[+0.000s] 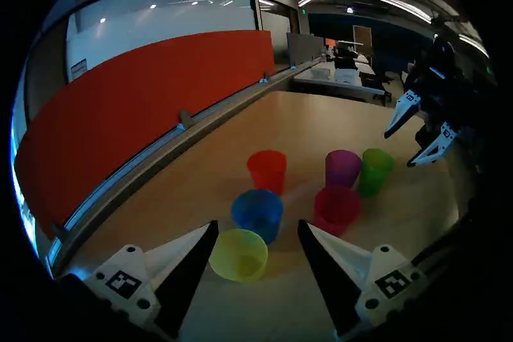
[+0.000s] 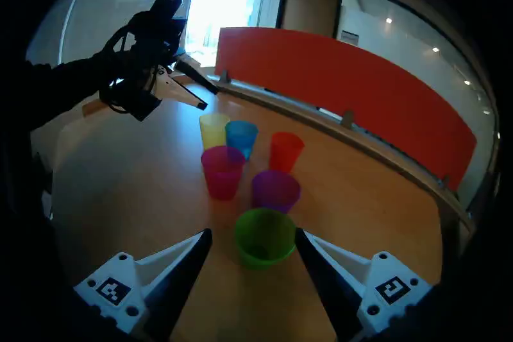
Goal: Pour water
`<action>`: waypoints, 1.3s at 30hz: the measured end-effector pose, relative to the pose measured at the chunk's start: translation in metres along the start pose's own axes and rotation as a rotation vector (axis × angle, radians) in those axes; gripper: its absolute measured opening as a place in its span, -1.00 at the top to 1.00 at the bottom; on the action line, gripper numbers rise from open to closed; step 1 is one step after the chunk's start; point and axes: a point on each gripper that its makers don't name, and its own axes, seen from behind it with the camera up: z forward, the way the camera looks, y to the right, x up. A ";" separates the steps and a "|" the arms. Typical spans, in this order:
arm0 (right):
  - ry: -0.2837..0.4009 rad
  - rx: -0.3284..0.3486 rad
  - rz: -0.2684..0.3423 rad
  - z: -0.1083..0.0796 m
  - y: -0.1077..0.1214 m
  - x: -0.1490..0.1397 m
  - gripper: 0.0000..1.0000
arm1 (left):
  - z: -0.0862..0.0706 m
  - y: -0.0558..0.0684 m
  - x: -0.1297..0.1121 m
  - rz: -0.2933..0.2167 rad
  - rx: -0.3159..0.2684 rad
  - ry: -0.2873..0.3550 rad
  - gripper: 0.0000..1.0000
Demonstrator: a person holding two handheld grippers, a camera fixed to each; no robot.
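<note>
Six plastic cups stand in a cluster on the wooden table (image 1: 301, 117). My left gripper (image 1: 257, 223) is open, and the yellow cup (image 1: 238, 255) sits between its fingers without being pressed. Just beyond stand the blue cup (image 1: 258, 213), orange-red cup (image 1: 267, 171), magenta cup (image 1: 336, 208), purple cup (image 1: 342, 167) and green cup (image 1: 375, 170). My right gripper (image 2: 252, 231) is open around the green cup (image 2: 264, 237), which stands upright between its fingertips. The purple cup (image 2: 276, 190), magenta cup (image 2: 222, 171), yellow cup (image 2: 213, 130) and blue cup (image 2: 242, 138) lie behind it.
A red partition (image 1: 141, 104) with a metal rail runs along the table's far edge. The right gripper (image 1: 399, 149) hovers open past the cups, and the left gripper (image 2: 210, 99) with a dark-sleeved arm hangs beyond the yellow cup. Bare tabletop (image 2: 128, 169) lies beside the cluster.
</note>
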 end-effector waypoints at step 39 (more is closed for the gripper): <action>-0.013 0.017 0.006 0.011 0.010 -0.013 -1.00 | 0.087 -0.002 -0.020 0.044 -0.090 -0.223 -0.85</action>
